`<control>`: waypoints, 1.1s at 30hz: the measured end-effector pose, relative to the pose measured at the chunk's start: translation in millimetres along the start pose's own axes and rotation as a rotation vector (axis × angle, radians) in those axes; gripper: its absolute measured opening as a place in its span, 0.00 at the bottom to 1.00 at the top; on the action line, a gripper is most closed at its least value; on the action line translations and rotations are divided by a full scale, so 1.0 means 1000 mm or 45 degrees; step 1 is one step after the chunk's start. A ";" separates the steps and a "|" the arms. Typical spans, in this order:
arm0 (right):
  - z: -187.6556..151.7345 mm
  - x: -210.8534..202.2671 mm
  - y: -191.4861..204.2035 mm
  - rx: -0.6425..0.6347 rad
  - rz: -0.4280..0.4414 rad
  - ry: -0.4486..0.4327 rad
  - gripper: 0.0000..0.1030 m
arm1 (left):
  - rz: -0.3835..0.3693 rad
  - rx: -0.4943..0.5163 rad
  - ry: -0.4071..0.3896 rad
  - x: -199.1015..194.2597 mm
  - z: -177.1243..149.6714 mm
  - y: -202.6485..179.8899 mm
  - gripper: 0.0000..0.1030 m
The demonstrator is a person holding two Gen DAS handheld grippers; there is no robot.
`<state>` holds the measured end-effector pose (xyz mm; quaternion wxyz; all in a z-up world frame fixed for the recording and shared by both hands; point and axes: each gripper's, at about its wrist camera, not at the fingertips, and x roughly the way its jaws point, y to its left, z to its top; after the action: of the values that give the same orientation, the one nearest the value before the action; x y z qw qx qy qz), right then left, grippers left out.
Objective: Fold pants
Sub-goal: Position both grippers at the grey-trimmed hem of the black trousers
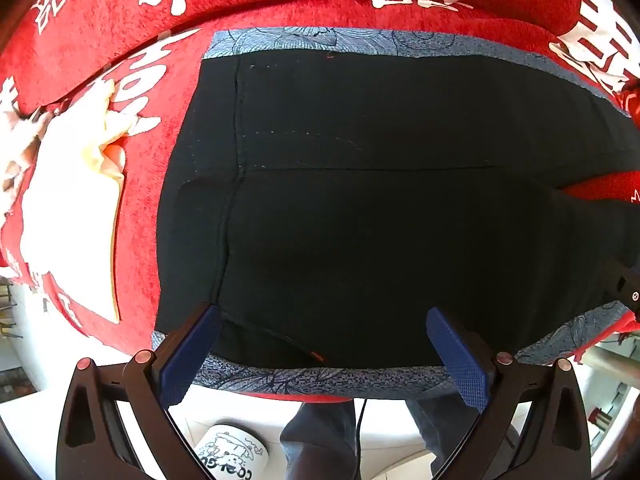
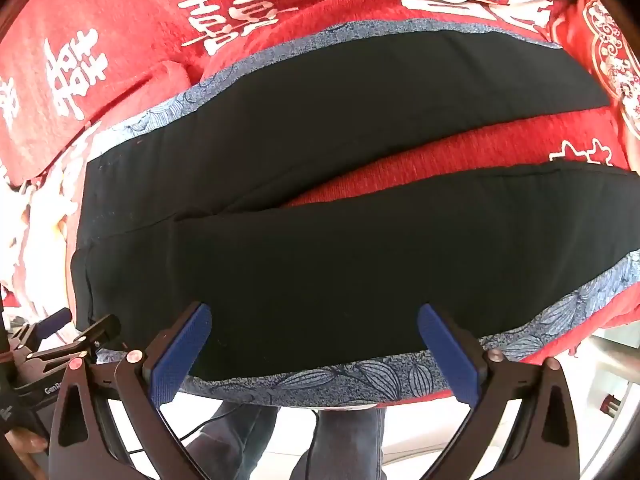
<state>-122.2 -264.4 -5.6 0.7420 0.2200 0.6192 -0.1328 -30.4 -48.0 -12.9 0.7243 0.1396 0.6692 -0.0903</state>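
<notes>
Left gripper: left gripper point(image 1: 324, 354) hangs over the near edge of the pants, its blue pads point(image 1: 192, 356) spread as wide as they go, nothing between them.
Right gripper: right gripper point(image 2: 314, 354) likewise gaping and empty, poised above the near leg; the pads straddle the fabric edge without pressing on it.
Pants: black pants point(image 2: 320, 264) lie spread flat on a red blanket point(image 2: 120, 40) with white characters, waistband end towards the left hand, the two legs running off to the right and parting in a narrow V that shows red between them.
Trim: a blue floral side strip point(image 2: 360, 376) runs along the near edge and another along the far edge (a handy marker of where each leg ends).
Why laid so: flat and open, seams outward, so one leg can be carried over onto the other; both tools sit at the near edge, probably because that is the side to lift.
Stage: I judge the fold not yet begun, with no crease or doubled layer showing.
Next move: likely a pinch on the near trim at two spaced points, one per hand, to keep the leg from sagging.
Beside: a pale cloth point(image 1: 76, 208) rests on the blanket, apart from the waistband.
Below: a printed white mug point(image 1: 232, 456) and the person's trouser legs point(image 1: 320, 436) show under the table edge.
</notes>
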 end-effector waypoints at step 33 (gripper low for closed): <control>-0.002 -0.006 -0.005 0.001 -0.006 -0.015 1.00 | 0.037 0.005 0.006 0.000 0.001 -0.008 1.00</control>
<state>-126.8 -268.2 -1.2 0.7452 0.2180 0.6153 -0.1359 -31.8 -55.8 -13.6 0.7237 0.1508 0.6686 -0.0807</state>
